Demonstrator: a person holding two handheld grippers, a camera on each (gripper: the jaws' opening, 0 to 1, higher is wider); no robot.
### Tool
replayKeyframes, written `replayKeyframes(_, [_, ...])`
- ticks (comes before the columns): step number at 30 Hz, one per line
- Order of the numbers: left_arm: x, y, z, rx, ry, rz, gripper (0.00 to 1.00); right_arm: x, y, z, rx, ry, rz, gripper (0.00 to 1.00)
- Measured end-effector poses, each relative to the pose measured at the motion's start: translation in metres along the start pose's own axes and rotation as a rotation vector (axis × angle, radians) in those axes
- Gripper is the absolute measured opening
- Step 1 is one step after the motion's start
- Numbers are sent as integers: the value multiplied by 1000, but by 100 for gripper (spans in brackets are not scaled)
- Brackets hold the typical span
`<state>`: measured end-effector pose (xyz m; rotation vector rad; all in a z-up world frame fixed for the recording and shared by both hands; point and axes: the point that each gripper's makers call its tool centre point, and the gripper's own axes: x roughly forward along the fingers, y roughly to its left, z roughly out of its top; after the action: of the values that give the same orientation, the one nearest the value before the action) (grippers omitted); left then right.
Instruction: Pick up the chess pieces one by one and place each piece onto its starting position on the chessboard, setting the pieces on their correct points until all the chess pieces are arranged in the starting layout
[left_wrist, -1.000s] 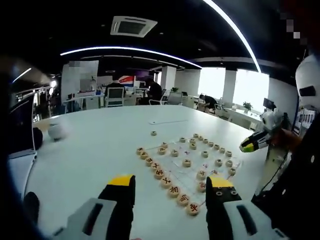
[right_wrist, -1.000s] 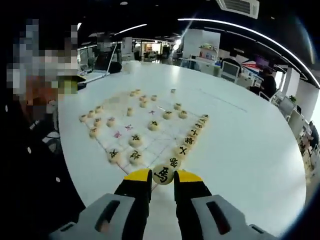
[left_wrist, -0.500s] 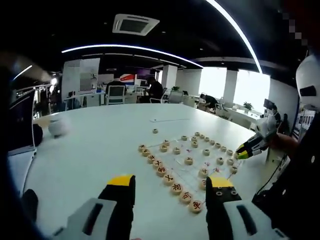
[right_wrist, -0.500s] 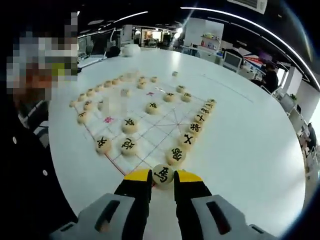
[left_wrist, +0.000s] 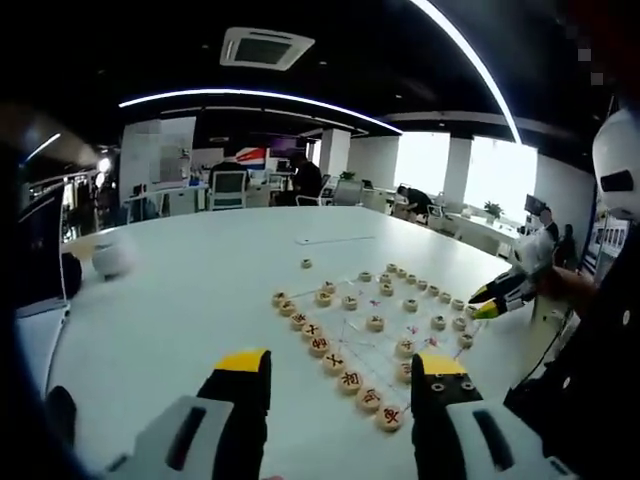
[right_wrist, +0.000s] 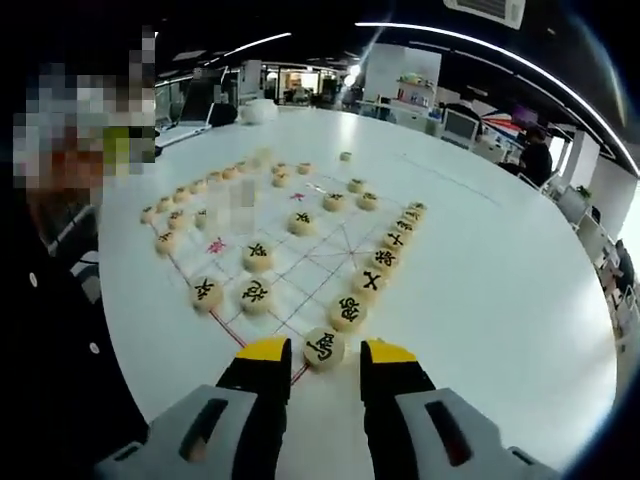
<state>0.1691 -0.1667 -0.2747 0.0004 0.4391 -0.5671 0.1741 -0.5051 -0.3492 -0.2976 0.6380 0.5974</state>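
Note:
A white chessboard sheet (right_wrist: 318, 268) with red lines lies on the white table (right_wrist: 480, 290), with round wooden pieces in rows along its edges. My right gripper (right_wrist: 326, 352) is open, and a black-lettered piece (right_wrist: 324, 347) rests on the board's near edge between its parted jaws, beside the row of black pieces (right_wrist: 382, 258). My left gripper (left_wrist: 342, 363) is open and holds nothing, hovering above the table before the row of red-lettered pieces (left_wrist: 333, 362). In the left gripper view the board (left_wrist: 392, 318) lies ahead and the right gripper (left_wrist: 492, 299) reaches over its far right side.
One lone piece (right_wrist: 345, 156) (left_wrist: 306, 264) lies off the board on the table. A white round object (left_wrist: 108, 258) and a laptop (left_wrist: 40, 262) sit at the table's far left. A person in dark clothing (right_wrist: 60, 340) stands at the board's side. Office desks lie beyond.
My right gripper has come down to the board's near edge and opened, letting the black-lettered piece go onto the board. The left gripper has barely moved.

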Motion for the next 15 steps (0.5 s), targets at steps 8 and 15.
replayKeyframes(8, [9, -7, 8, 24, 4, -19, 57, -50, -31, 27, 50, -287, -107, 39])
replayKeyframes(15, [16, -18, 16, 47, 3, -42, 58, -84, -43, 26, 158, -420, -151, 43])
